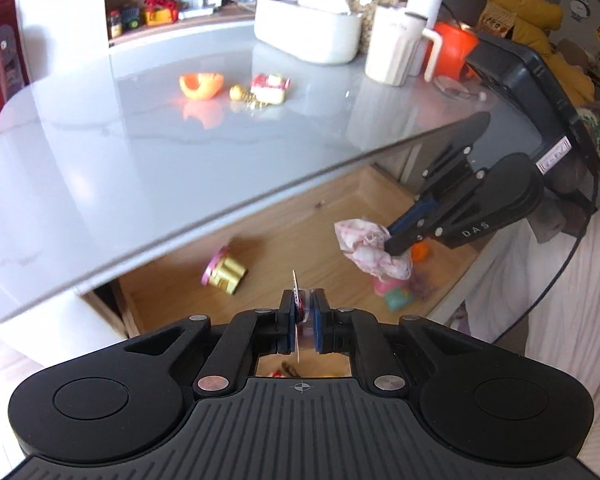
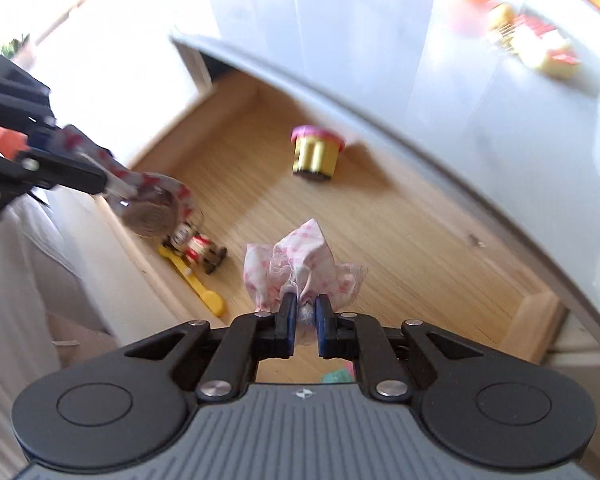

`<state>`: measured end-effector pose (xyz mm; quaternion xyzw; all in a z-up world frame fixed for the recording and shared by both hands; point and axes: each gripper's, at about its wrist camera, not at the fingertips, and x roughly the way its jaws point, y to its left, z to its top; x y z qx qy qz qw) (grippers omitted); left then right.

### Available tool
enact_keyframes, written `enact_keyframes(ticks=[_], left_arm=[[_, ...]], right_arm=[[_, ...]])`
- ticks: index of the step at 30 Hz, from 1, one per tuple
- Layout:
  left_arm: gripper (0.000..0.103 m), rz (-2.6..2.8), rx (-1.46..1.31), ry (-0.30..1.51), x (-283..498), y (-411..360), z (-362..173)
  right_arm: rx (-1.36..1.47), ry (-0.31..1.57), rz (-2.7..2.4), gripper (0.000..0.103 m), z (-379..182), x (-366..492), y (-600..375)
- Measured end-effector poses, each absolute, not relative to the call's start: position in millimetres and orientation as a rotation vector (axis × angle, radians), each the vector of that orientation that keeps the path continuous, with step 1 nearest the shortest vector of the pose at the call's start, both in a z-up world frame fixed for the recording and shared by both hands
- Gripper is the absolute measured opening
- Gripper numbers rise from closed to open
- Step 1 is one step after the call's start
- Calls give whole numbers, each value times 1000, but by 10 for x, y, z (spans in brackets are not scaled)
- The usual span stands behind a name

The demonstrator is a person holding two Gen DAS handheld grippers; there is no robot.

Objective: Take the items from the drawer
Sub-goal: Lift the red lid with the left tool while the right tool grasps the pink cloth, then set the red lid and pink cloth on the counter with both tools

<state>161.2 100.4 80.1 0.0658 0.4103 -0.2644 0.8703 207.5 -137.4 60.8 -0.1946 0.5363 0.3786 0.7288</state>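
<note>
Grippers are both working over the open drawer [image 2: 380, 216] under the grey counter [image 1: 180, 152]. The right gripper [image 2: 303, 312] is pinching a pink-checked cloth [image 2: 300, 268], its blue pads [image 2: 287, 312] pressed into the bunched fabric; in the left wrist view the same cloth [image 1: 364, 248] is hanging from the gripper's tip [image 1: 396, 248] above the drawer's right part. The left gripper [image 1: 304, 312] is clamping a clear packet [image 1: 298, 300] with red print, its jaws nearly together on the thin edge. From the right wrist view that packet [image 2: 152, 204] is dangling from the left gripper [image 2: 100, 180] over the drawer's left side, with something round inside.

A yellow reel with a pink end [image 2: 316, 152] is lying on the drawer floor near the back, well apart from both grippers. A small figure toy [image 2: 198, 250] is lying beside a yellow stick [image 2: 198, 280] by the left wall. A pink and green toy [image 1: 394, 292] is sitting under the hanging cloth.

On the counter an orange piece [image 1: 202, 86], a gold trinket [image 1: 240, 94] and a red-yellow box [image 1: 270, 88] are sitting close together. A white tub [image 1: 308, 36] and a white jug [image 1: 396, 52] are standing further back.
</note>
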Motion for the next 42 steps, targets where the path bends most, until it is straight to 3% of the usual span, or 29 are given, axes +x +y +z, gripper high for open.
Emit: enact_keyframes(ticks=[6,12,14,20,27,29,31,33,42], left_arm=[[10,-486,108,665,2122,752,1391],[11,-372,-37,594,2873,582,1236],[16,-323,-17,560,2977,559,1197],[16,-225,-134,529,2930,914,1190],[16,-243,2,633,2419,1122,931],[17,-284,57,684,2286,1105,810],[17,-331,100,745,2184,1085,680],[17,-369,148,796,2122,1033,548],[16,-542,280,1086,2117,880,133]], right_arm=[[-285,1020,768,10,1200,1944,-1876],[-215,951,714,10,1419,1891,-2188],[-206,934,695,10,1438,1863,-2243],[-163,887,641,10,1471,1997,-2329],[-142,829,560,10,1454,2561,-2113],[-144,814,543,16,1434,2711,-2035],[-135,810,528,45,1409,2825,-1969],[-122,806,515,61,1381,2886,-1933],[-150,798,520,72,1403,2658,-1960]])
